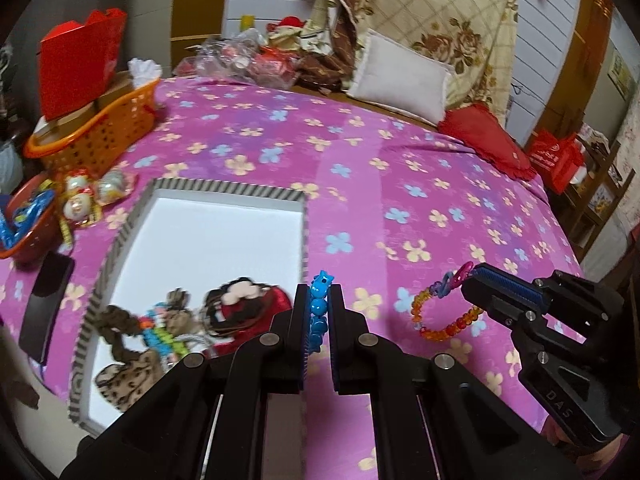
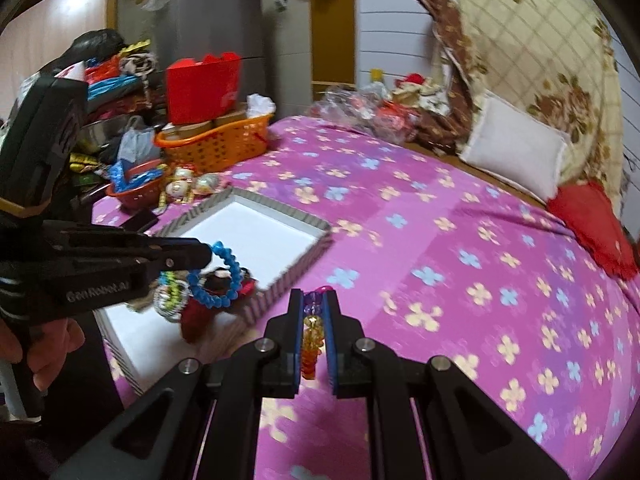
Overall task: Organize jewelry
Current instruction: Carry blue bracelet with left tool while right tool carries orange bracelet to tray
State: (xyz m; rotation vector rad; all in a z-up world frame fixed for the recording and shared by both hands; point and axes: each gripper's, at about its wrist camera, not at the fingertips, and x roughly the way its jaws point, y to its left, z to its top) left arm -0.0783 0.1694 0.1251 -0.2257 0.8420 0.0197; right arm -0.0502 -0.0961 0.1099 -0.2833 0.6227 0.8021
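My left gripper [image 1: 318, 296] is shut on a blue bead bracelet [image 1: 319, 312], held above the near right edge of a white tray with a striped rim [image 1: 224, 190]. In the right wrist view the left gripper [image 2: 208, 254] holds the blue bracelet [image 2: 220, 280] dangling over the tray [image 2: 312, 256]. My right gripper [image 2: 314, 300] is shut on an orange bead bracelet [image 2: 312, 344] with purple and pink links. In the left wrist view the right gripper [image 1: 470, 276] holds that orange bracelet [image 1: 440, 312] above the pink bedspread. The tray holds several hair ties and ornaments [image 1: 172, 320].
An orange basket [image 1: 96, 136] with a red box [image 1: 80, 60] stands at the far left of the bed. A red bowl [image 1: 24, 224], small figurines [image 1: 80, 196] and a black phone [image 1: 46, 304] lie left of the tray. Pillows [image 1: 404, 76] and a red cushion [image 1: 484, 140] lie at the back right.
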